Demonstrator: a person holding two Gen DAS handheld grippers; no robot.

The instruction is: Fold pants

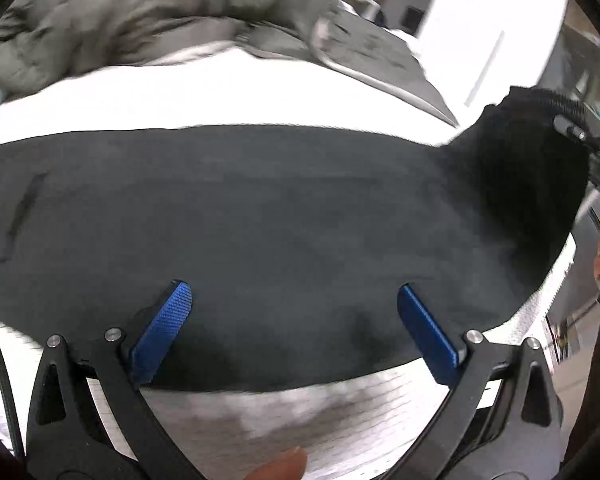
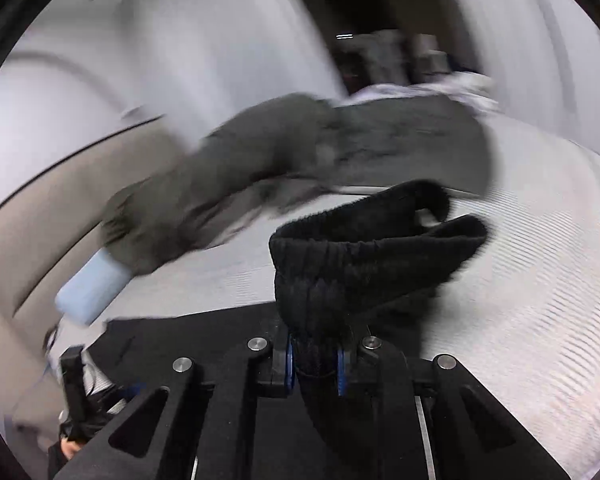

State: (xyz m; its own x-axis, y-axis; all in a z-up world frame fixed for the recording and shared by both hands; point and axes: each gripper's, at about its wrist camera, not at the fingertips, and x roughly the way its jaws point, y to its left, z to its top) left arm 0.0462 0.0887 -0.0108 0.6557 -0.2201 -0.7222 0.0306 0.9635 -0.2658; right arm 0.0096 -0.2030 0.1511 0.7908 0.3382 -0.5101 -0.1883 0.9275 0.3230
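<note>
Right claw (image 2: 316,364) is clamped on the ribbed waistband of the black fabric pants (image 1: 260,220), lifted at three o'clock. Left claw (image 1: 296,328) is held wide open, empty, over the pants, which are spread flat on the white ribbed bed (image 1: 260,92). Folding is judged barely begun; the fold-over remains.

A crumpled grey-green garment (image 1: 140,12) lies across the far side of the white ribbed bedcover (image 1: 260,92), with a pale blue block (image 2: 90,286) just beside its end. Next to that garment lies a flat dark grey sheet (image 1: 384,60); the room behind is blurred.
</note>
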